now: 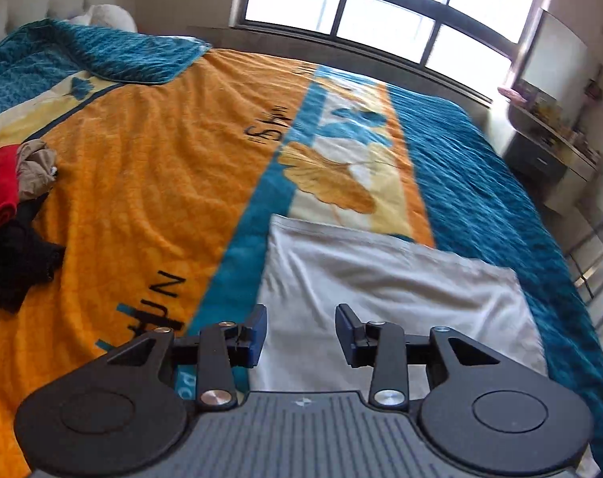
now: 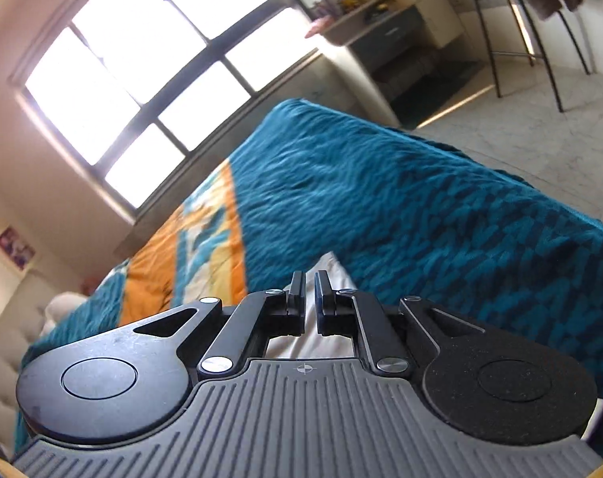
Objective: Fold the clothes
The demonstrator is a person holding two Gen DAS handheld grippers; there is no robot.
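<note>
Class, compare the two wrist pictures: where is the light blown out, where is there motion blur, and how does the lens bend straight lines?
Left wrist view: window glares white, its frame bows; right-hand blanket edge smears, while the white garment and left gripper stay sharp. Right wrist view: window panes overexposed, horizon tilted; the orange stripe blurs, right gripper crisp.

blanket (image 1: pixel 162 167) on bed | window (image 1: pixel 381 12) | stool (image 2: pixel 532 36) | desk (image 2: pixel 385 8)

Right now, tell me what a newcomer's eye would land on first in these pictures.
The orange and teal blanket covering the bed dominates, under a bright window at the far wall. A pale folded cloth lies flat on it, just ahead of the open left tool. A heap of red, tan and black clothes sits at the blanket's left edge.
</note>
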